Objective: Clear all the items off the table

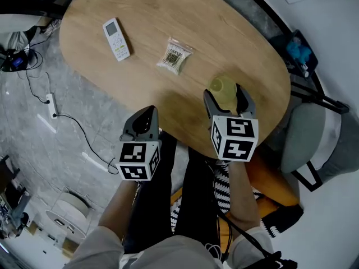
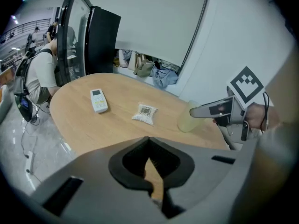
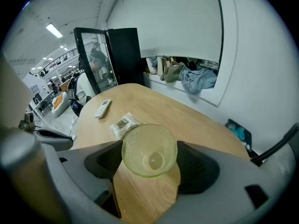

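1. Cup (image 3: 149, 149) of yellow-green dimpled glass, one only, nearest of the three items on the table (image 1: 168, 10). Upright close to the near edge, on the right side. Clamped on both sides by the pads of the right gripper (image 1: 226, 93).
2. Just off that same near edge, to the left: left gripper (image 1: 147, 114), above the floor and the person's legs. Jaws drawn together with only a thin slit between them, nothing held.
3. Two grippers in all, one marker cube on each, well apart from one another.
4. Beyond the cup, toward the middle of the oval wooden top: one clear packet (image 1: 175, 56), apparently of cotton swabs. Lying flat, not touching the cup.
5. Farther still and to the left: one white remote control (image 1: 116, 38), flat with buttons up, apart from the packet.
6. Beside the table on the right: one grey chair (image 1: 314, 130), close to the edge.
7. Past the far edge, seen from both gripper views: one black cabinet (image 3: 124, 55) and a heap of clothes (image 3: 187, 76) on a ledge below a white wall.
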